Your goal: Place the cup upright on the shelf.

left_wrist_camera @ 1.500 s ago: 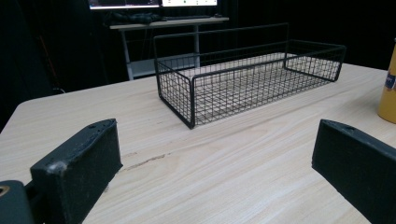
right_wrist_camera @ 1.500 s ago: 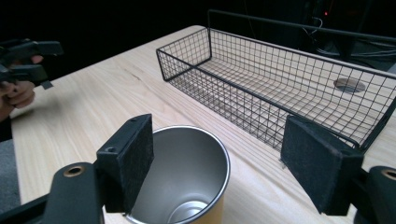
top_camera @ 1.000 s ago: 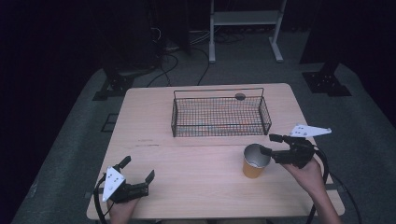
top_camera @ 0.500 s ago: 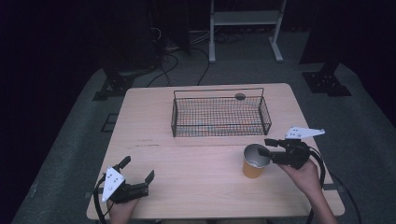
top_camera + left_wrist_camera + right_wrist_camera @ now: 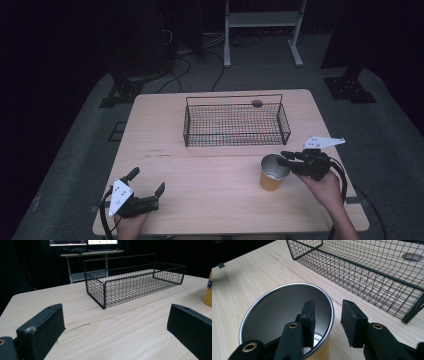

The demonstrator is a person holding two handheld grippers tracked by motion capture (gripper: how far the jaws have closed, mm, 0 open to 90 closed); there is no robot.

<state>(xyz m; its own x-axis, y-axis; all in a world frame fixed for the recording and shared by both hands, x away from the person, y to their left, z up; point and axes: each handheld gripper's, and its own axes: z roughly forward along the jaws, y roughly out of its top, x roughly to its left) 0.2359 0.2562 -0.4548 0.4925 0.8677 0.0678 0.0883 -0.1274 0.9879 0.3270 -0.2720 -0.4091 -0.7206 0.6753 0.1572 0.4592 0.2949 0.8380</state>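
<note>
cup: orange cup (image 5: 273, 174) upright on desk (image 5: 215, 200), in front of wire basket (image 5: 235, 122) | right tongs (image 5: 327, 315): just been closing, straddling the cup's rim, a gap showing at the outer pad | left tongs (image 5: 146, 186): wide, empty, well apart from cup

On the surface (image 5: 165, 140), the wire basket (image 5: 235, 122) stands toward the far edge. The cup (image 5: 273, 172) stands nearer the person, before the basket's right end. The right tongs (image 5: 283, 160) straddle the cup's rim; the left tongs (image 5: 147, 182) rest at the near left corner.
</note>
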